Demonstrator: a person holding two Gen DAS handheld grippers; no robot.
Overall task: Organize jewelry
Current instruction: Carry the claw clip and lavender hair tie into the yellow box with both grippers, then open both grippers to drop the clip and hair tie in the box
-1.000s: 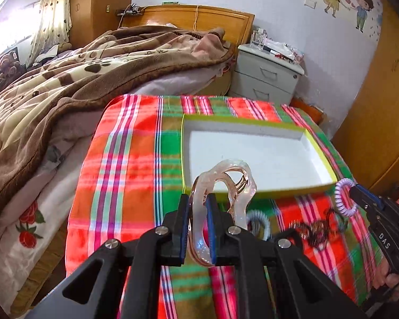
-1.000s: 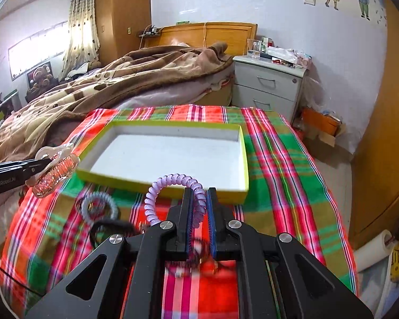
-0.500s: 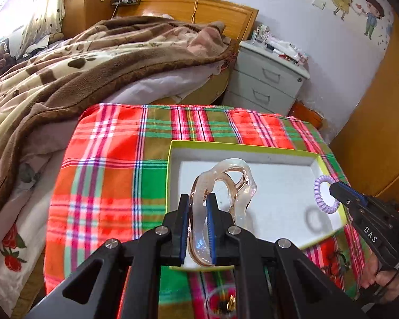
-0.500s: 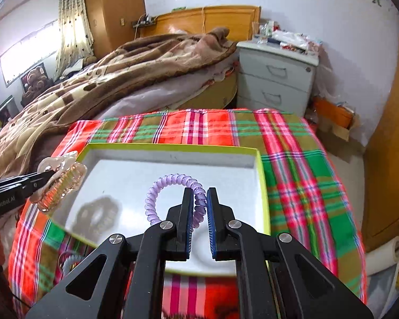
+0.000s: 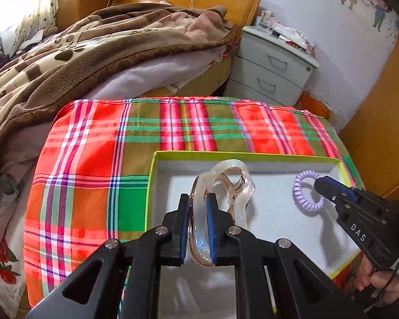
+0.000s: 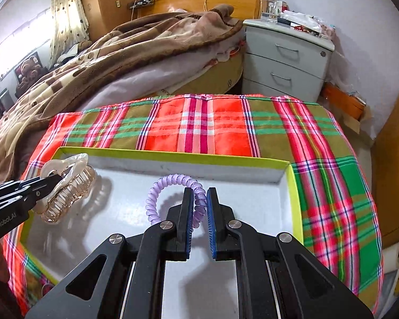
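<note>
A shallow white box with a lime-green rim lies on the plaid-covered table. My left gripper is shut on a translucent pink-beige claw hair clip, held over the box's left part. Over the box's middle, my right gripper is shut on a purple spiral hair tie. Both pieces hang above the white floor and cast shadows on it.
The red, green and olive plaid cloth covers the table beyond the box. Behind it is a bed with a brown blanket and a grey two-drawer nightstand. A person's hand grips the right tool's handle.
Both grippers moved forward and down, from before the box's near rim to over its white floor. The loose jewelry on the cloth has dropped out of view. Both grips held.
</note>
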